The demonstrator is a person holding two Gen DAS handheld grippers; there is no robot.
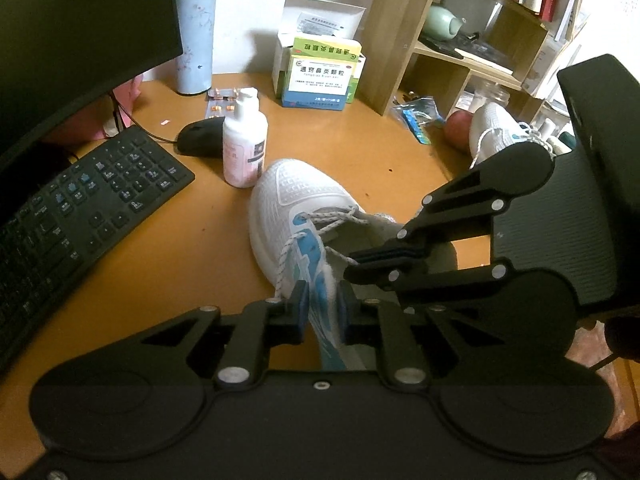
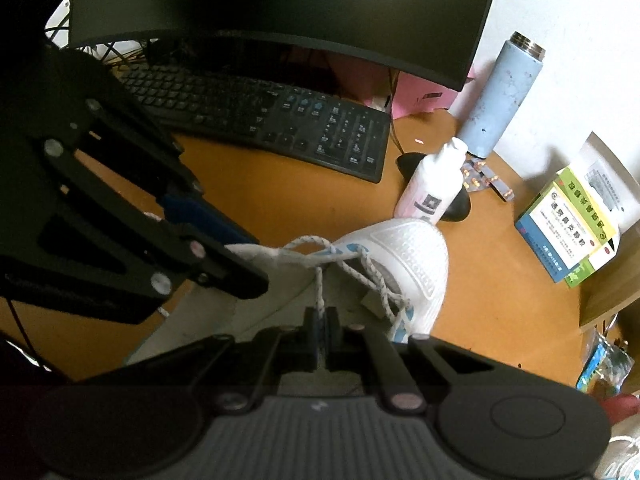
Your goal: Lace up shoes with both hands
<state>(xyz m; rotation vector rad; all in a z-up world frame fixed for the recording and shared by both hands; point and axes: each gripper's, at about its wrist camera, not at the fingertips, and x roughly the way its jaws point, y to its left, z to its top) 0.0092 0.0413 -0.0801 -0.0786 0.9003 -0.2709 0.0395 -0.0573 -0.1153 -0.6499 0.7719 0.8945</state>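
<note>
A white sneaker (image 1: 288, 196) with blue side marks lies on the orange desk (image 1: 192, 280), toe pointing away. My left gripper (image 1: 323, 304) is shut on the shoe's blue and white eyelet edge. A white speckled lace (image 1: 284, 264) hangs over that edge. In the right wrist view the same shoe (image 2: 408, 252) lies ahead, and my right gripper (image 2: 321, 320) is shut on a strand of the lace (image 2: 320, 292) that runs up to the eyelets. The right gripper (image 1: 349, 267) reaches in from the right, over the shoe's opening. The left gripper (image 2: 252, 256) comes in from the left.
A black keyboard (image 1: 100, 200) and monitor (image 1: 80, 32) fill the left. A lotion bottle (image 1: 244, 140), mouse (image 1: 200, 140), blue flask (image 1: 196, 32) and medicine boxes (image 1: 320, 76) stand behind the shoe. A wooden shelf (image 1: 404, 40), an apple (image 1: 458, 130) and a second sneaker (image 1: 496, 128) are at the right.
</note>
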